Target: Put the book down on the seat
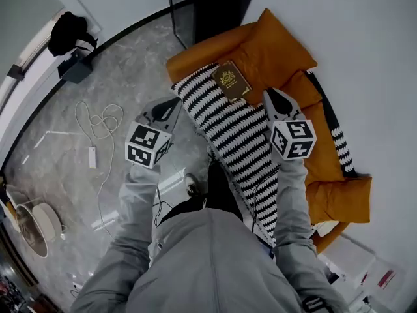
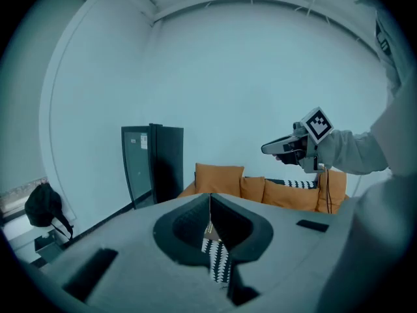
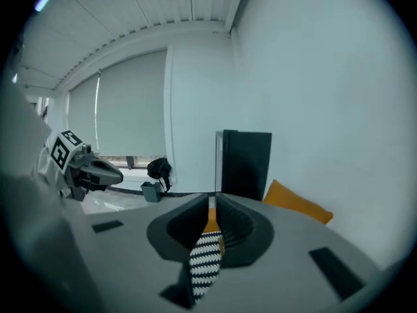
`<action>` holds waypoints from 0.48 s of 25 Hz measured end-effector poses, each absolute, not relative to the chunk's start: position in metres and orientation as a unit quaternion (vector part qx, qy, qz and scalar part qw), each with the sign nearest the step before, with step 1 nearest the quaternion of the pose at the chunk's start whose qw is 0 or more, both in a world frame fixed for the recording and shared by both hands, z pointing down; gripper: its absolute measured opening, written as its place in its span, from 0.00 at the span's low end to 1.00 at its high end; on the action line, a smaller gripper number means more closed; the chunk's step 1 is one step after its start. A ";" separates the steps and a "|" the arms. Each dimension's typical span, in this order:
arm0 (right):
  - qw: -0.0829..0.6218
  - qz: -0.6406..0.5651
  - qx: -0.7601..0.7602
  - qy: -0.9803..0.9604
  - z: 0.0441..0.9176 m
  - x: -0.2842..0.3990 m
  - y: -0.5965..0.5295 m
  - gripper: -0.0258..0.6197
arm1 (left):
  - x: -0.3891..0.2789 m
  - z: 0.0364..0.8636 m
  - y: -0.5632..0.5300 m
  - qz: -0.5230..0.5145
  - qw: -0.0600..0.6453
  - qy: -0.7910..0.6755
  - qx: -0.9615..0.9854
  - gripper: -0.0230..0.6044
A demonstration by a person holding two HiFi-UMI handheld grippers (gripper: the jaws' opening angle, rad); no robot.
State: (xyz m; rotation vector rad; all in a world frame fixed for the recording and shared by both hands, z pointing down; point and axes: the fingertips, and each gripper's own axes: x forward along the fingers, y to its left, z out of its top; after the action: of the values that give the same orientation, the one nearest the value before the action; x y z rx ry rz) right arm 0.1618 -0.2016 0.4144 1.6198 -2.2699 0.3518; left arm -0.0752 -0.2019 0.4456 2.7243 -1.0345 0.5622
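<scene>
While the book (image 1: 230, 81) lies on the seat (image 1: 264, 47) (untouched), left tool (image 1: 173, 104) and right tool (image 1: 271, 96) flank it, both pressed together.

**Layout: book on sofa**

I see book (image 1: 230, 81) lying on throw (image 1: 241, 135), throw spread across sofa (image 1: 273, 51). L gripper (image 1: 172, 104) is left of book, over floor (image 1: 130, 64). R gripper (image 1: 270, 96) is just right of book, over sofa. Cabinet (image 1: 195, 5) stands behind sofa's far end. Cable (image 1: 98, 122) lies on floor at left, w/ bag (image 1: 68, 31) beyond it.

one book (image 1: 230, 81), one striped throw (image 1: 241, 135), two claws (image 1: 174, 103) (image 1: 270, 96)
</scene>
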 end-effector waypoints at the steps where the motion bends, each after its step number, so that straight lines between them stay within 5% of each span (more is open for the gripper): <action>1: 0.161 0.111 0.570 -0.798 0.401 0.157 -0.193 0.12 | -0.078 0.436 -0.198 0.183 0.078 -0.349 0.916 0.08; 12: 0.126 0.023 0.586 -0.800 0.289 0.136 -0.096 0.10 | -0.082 0.331 -0.146 0.134 -0.033 -0.340 0.930 0.08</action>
State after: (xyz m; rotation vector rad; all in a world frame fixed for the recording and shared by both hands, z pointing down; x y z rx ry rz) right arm 0.1358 -0.0964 0.2885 1.7074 -2.3298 0.0678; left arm -0.0818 -0.1465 0.3312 2.9849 -1.0920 0.4286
